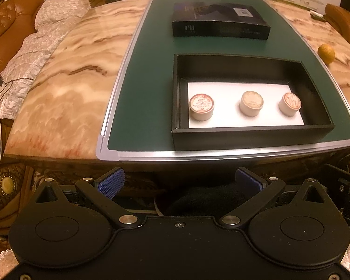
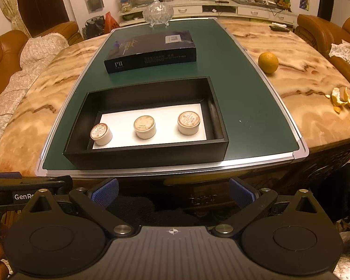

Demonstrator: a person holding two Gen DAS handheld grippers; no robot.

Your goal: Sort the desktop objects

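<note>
An open black box [image 1: 249, 137] [image 2: 147, 155] with a white liner sits on the green mat [image 1: 147, 98] [image 2: 245, 98] near the table's front edge. Three small white round jars stand in it in a row: left [image 1: 201, 107] [image 2: 101, 134], middle [image 1: 251, 103] [image 2: 144, 127], right [image 1: 289, 104] [image 2: 189, 123]. The black box lid [image 1: 219, 23] [image 2: 151, 51] lies further back on the mat. My left gripper [image 1: 179, 184] and right gripper [image 2: 173, 192] are both open and empty, held below the table's front edge.
A whole orange [image 2: 268, 62] [image 1: 326, 51] and orange peel [image 2: 345, 100] lie on the marble table [image 1: 70, 81] right of the mat. A glass bowl [image 2: 158, 12] stands at the mat's far end. Brown sofas [image 2: 4, 53] surround the table.
</note>
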